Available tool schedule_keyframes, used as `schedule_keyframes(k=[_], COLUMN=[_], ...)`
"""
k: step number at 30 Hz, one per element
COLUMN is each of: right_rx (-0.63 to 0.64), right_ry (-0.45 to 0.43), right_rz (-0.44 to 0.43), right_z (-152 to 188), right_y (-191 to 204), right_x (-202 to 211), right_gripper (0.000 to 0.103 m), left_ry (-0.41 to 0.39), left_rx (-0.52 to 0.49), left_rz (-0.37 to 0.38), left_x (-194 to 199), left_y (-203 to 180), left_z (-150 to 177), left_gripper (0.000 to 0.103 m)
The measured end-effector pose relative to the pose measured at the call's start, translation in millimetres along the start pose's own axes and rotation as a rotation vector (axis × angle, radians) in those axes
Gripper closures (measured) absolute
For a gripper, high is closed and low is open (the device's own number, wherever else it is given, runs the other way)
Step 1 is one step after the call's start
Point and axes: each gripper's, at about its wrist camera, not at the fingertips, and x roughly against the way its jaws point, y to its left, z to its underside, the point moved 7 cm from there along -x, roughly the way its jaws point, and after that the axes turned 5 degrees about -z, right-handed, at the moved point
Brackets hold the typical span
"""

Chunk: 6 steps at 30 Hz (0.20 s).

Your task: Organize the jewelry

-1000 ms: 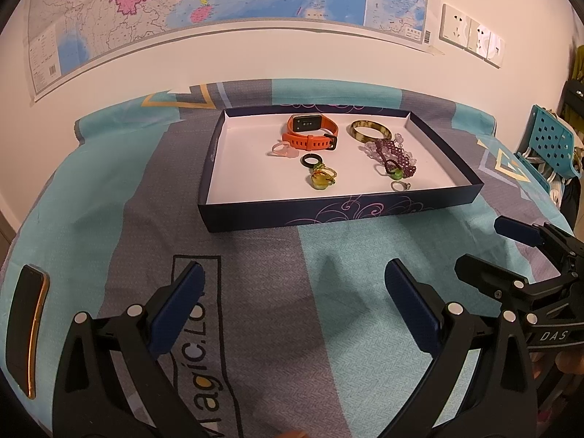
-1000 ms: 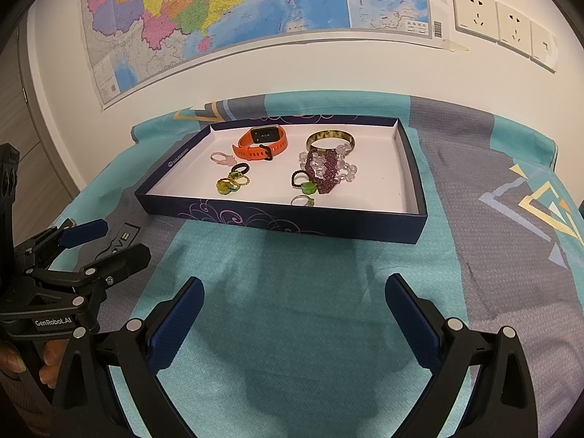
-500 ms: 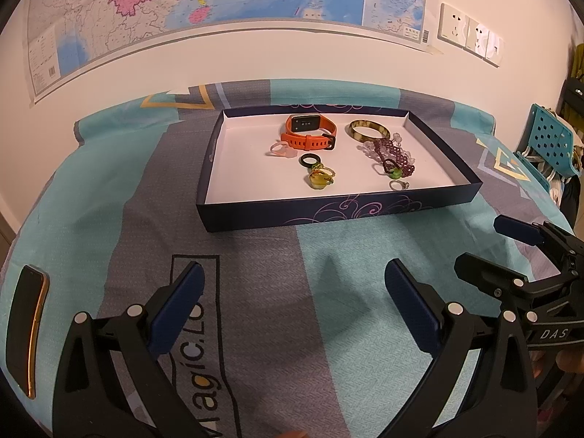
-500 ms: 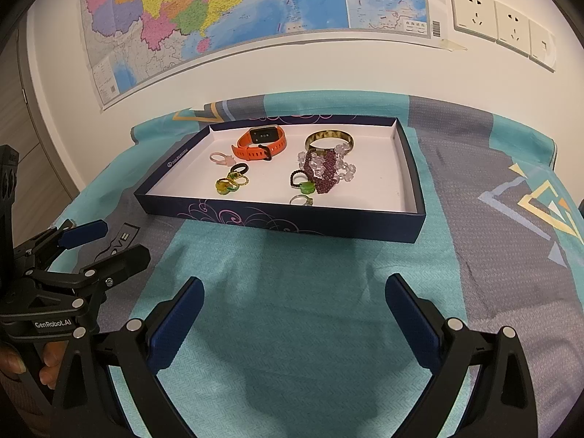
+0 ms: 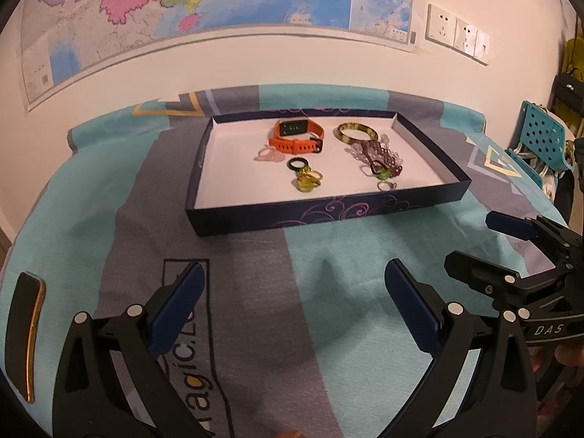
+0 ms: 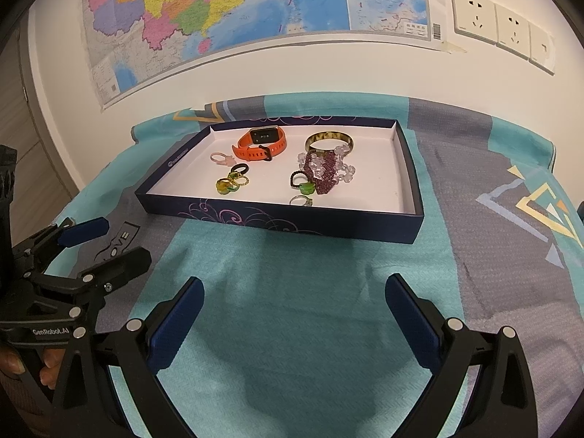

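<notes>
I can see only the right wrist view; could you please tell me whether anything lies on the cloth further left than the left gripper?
Observer: Yes. What looks like a dark phone with an orange edge lies flat on the cloth at the far left, well apart from the box.
Operator: Thank you. Is there anything past the cloth's right end?
Observer: A teal chair with holes in its back stands just beyond that end.
</notes>
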Motion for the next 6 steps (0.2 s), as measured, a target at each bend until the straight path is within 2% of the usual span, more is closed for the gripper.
schedule_keyframes(k=[3,6], right_rx=[0.017,0.021], right_ry=[0.013,0.020], right_rz=[0.031,0.096], right_z=[1.4,-0.7], right_y=[-11.0,-44.5], right_x=[2.6,9.8], right_gripper=[0.007,0.007], left_ry=[0.032,0.052], left_rx=[0.017,0.034], left_rz=[0.000,-0.009], left_x=[-6.3,-10.5], left_y=[4.8,16.8], left_z=[2.9,5.1], left_gripper=[0.006,0.006])
